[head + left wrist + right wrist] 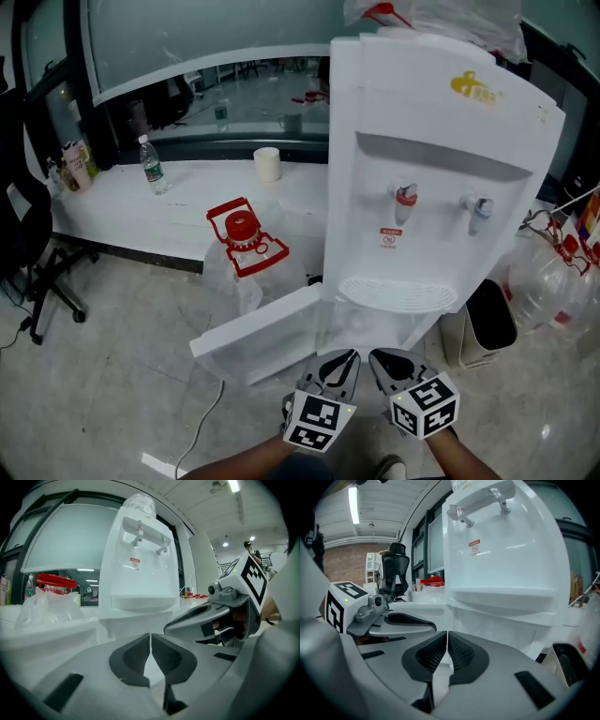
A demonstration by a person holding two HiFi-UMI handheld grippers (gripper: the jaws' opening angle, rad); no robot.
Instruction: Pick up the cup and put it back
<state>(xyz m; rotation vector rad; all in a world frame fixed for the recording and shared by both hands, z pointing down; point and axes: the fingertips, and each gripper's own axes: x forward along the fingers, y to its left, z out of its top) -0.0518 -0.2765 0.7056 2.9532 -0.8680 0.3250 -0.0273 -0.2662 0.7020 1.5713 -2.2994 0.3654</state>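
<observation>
On the white ledge (178,220) below the window, near its far edge and just left of the water dispenser, stands the cup (268,164). It is a pale, plain cylinder, upright, with its long axis vertical. Well to its left on the same ledge stands a small clear bottle (152,167) with a white cap.

The water dispenser (441,169) is a tall box of smooth white plastic with two taps above a ribbed drip tray. Its lower door (262,337) hangs open toward the left. On the floor in front of the ledge, a large clear jug (242,234) with a red cap and red handle sits between the open door and the cup. A black bin (492,319) stands at the dispenser's right.

Low and near, in front of the dispenser's base, the left gripper (345,361) and right gripper (382,361) sit side by side. Each has its dark ridged pads pressed together with nothing between them, well apart from the cup.
</observation>
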